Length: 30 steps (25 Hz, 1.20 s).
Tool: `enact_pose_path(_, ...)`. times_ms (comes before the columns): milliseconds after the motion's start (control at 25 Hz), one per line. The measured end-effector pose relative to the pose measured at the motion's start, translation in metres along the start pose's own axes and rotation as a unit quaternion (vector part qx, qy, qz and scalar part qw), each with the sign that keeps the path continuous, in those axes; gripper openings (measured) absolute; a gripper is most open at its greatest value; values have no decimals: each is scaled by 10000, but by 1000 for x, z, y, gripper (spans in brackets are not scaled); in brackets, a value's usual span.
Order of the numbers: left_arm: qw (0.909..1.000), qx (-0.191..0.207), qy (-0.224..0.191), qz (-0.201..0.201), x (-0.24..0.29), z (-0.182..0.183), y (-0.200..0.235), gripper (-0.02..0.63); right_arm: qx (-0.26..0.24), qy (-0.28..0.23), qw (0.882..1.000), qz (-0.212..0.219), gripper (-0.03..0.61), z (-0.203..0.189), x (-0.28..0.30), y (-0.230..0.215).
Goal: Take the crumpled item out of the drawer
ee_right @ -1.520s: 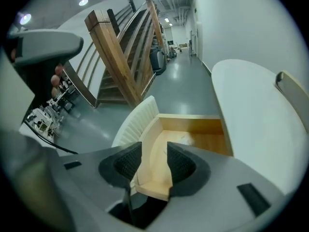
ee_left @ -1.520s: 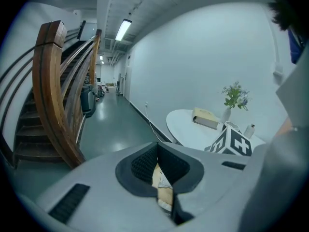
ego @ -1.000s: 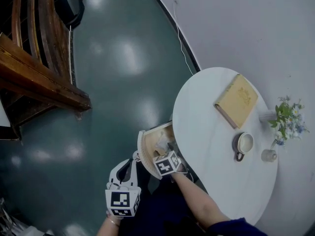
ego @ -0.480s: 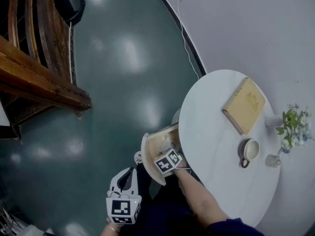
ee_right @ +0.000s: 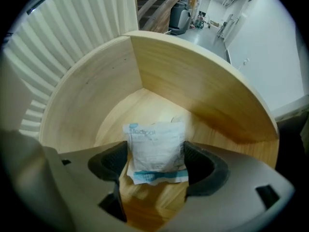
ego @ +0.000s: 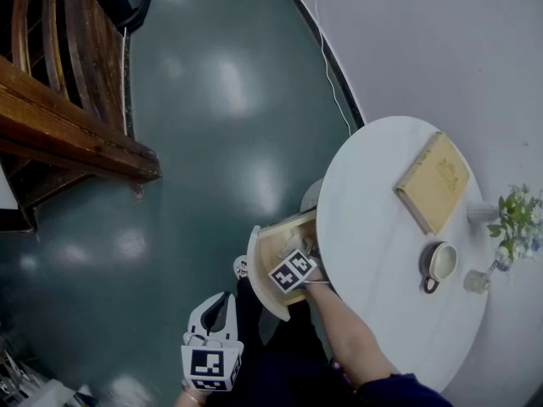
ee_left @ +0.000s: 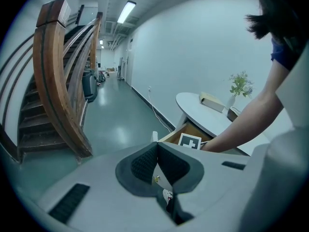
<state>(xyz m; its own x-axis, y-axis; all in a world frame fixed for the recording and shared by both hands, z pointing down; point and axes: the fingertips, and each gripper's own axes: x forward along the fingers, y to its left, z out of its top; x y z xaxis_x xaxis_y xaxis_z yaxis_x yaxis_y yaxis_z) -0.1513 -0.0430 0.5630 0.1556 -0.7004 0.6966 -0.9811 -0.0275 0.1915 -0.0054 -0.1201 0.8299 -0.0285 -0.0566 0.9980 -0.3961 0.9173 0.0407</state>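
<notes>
A crumpled white packet with blue print lies on the floor of the open, curved wooden drawer. My right gripper reaches down into that drawer, and its jaws are opening. The packet sits between the two dark pads, reaching from one to the other, and rests on the wood. In the head view the drawer sticks out from under the round table, with the right gripper inside it. My left gripper hangs low beside the person's leg, away from the drawer, its pads closed together on nothing.
The round white table carries a yellow book, a cup, a small pot and a vase of flowers. A wooden staircase stands to the left across the green floor. A cable runs down the wall.
The right gripper has gone deeper into the drawer. The head view has shifted, so the table sits lower and further right in the picture. The left gripper stays low.
</notes>
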Motion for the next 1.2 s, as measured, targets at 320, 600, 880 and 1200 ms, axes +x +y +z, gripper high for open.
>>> enact_pose_path(320,9999,-66,87,47,2,-9,-2,3,-305,104,9994,83,364,1,10,-1)
enact_pose_path(600,9999,-136,61,85,4,-10,-4,3,-438,214,9984,275,247,2,9,15)
enact_pose_path(880,9997,-205,36,134,2,-11,-5,3,-230,-14,9994,248,172,6,3,12)
enact_pose_path(1200,9994,-313,34,142,2,-13,-5,3,-13,-256,9992,302,147,15,-9,23)
